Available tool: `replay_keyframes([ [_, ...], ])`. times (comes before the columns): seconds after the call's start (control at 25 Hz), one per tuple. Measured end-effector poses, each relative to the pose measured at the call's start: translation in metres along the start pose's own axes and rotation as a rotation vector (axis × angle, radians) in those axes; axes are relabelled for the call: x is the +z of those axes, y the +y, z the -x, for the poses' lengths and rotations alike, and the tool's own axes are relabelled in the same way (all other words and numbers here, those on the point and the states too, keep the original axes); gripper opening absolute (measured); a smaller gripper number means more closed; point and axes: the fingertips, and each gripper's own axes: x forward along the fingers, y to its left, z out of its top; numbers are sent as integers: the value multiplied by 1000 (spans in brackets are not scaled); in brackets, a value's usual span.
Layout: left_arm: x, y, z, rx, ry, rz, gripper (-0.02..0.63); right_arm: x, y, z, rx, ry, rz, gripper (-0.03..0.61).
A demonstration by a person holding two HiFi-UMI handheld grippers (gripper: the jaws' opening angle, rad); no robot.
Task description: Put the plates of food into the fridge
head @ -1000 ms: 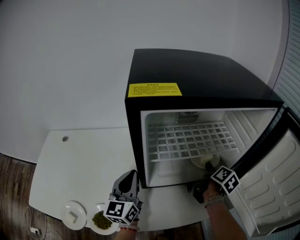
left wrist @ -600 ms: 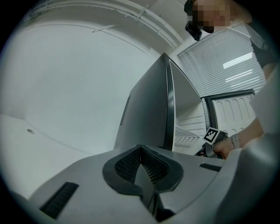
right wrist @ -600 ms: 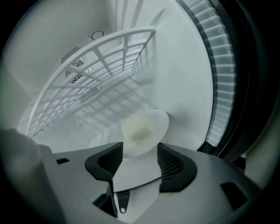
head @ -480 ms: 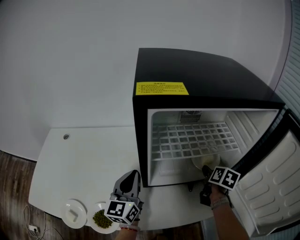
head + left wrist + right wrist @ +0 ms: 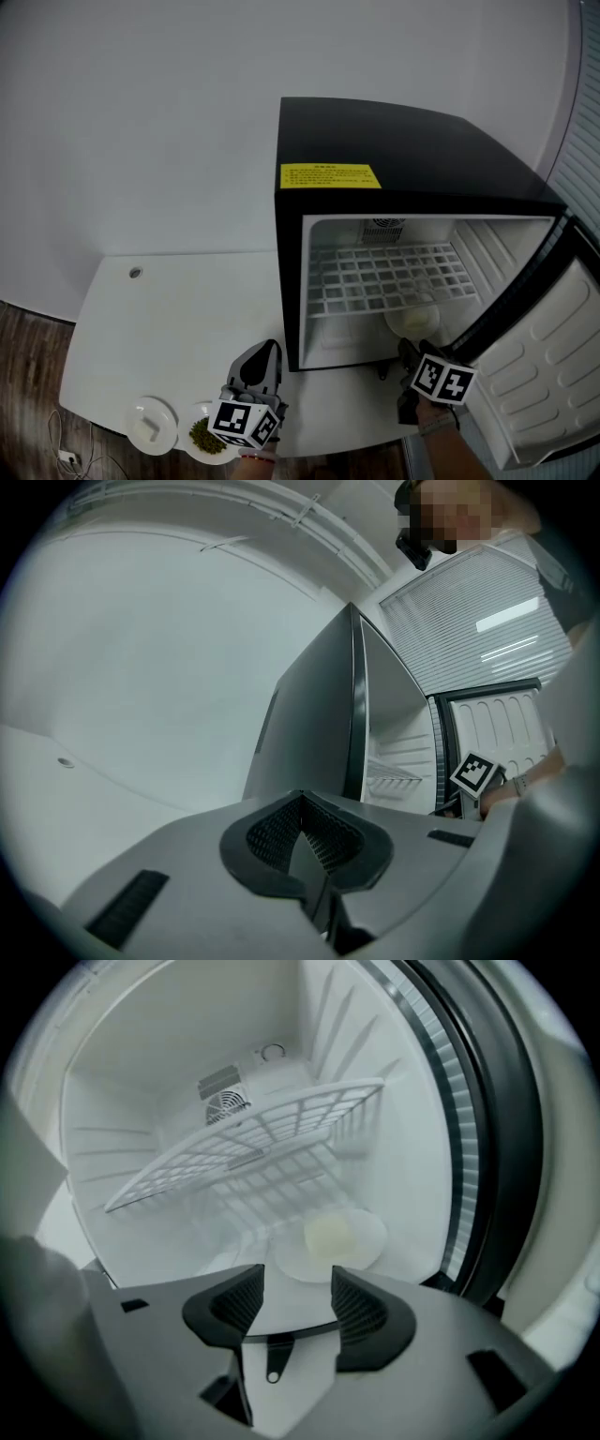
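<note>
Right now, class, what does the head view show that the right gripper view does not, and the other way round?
Head view only: the plate of green food and a white dish on the table, the left gripper, the yellow label on the fridge.
Right gripper view only: the jaws of the right gripper, just opened, apart, nothing between them; pale yellow food.
Both: the white plate on the fridge floor, under the wire shelf.

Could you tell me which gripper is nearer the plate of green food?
Left: the left gripper is just beside the plate of green food; the right gripper is at the open fridge.
</note>
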Motion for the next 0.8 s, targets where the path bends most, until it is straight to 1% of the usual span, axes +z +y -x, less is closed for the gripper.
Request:
replay_keyframes([
  [0.12, 11, -1, 10, -7, -15, 2, 8, -13, 36, 16, 84, -7, 68, 225],
  [0.16, 14, -1, 14, -9, -22, 3, 8, -17, 49, 22, 107, -10, 98, 203],
  [0.24, 22, -2, 24, -11, -33, 6, 8, -27, 75, 35, 146, -19, 161, 100],
  [0.28, 26, -2, 30, -13, -37, 4, 8, -34, 87, 41, 167, -19, 184, 63],
  [0.36, 31, -1, 44, -15, -44, -3, 8, -48, 110, 51, 213, -10, 213, 12],
  [0.56, 41, 11, 83, 2, -36, -15, 8, -85, 159, 69, 307, 39, 243, 8],
  [0.8, 52, 25, 130, 32, -30, -17, 8, -112, 208, 89, 394, 63, 275, 8],
])
